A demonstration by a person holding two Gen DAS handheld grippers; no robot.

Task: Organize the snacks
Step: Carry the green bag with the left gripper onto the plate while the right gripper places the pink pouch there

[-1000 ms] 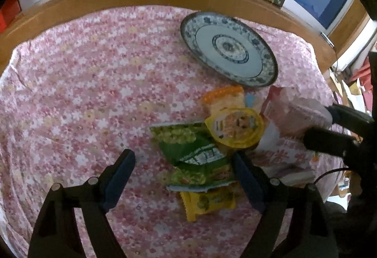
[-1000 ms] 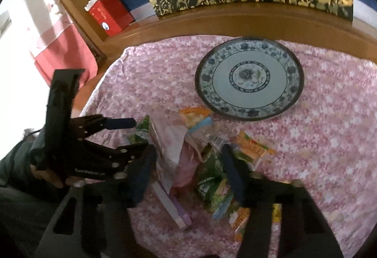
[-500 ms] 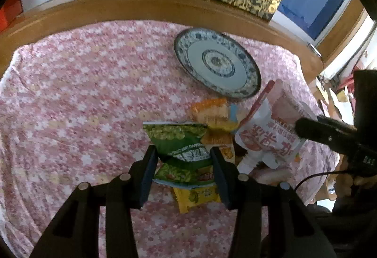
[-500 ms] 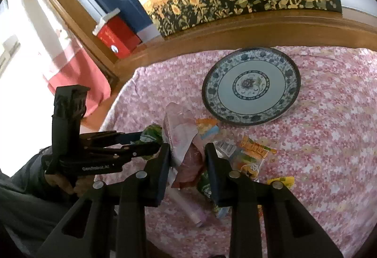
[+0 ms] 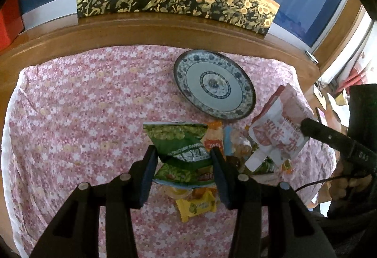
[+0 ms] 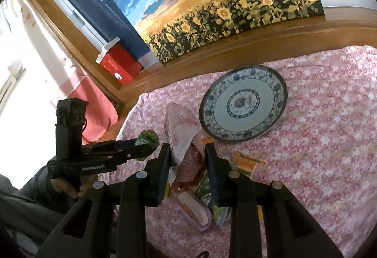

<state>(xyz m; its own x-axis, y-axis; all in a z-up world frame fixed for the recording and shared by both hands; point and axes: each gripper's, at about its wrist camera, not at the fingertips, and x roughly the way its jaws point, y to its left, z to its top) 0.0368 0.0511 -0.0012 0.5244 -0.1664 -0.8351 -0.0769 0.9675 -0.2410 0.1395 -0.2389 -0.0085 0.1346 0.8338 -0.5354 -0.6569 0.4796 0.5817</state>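
Clamping a green snack bag [image 5: 181, 147] and a pink pouch [image 6: 186, 140] just short of the plate [image 5: 245, 83], both grippers risked their slick packets slipping loose.

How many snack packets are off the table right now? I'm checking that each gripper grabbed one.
2. The green snack bag is held in the left gripper; the pink-and-white pouch is held in the right gripper. The other packets lie piled on the floral tablecloth; some may be hidden.
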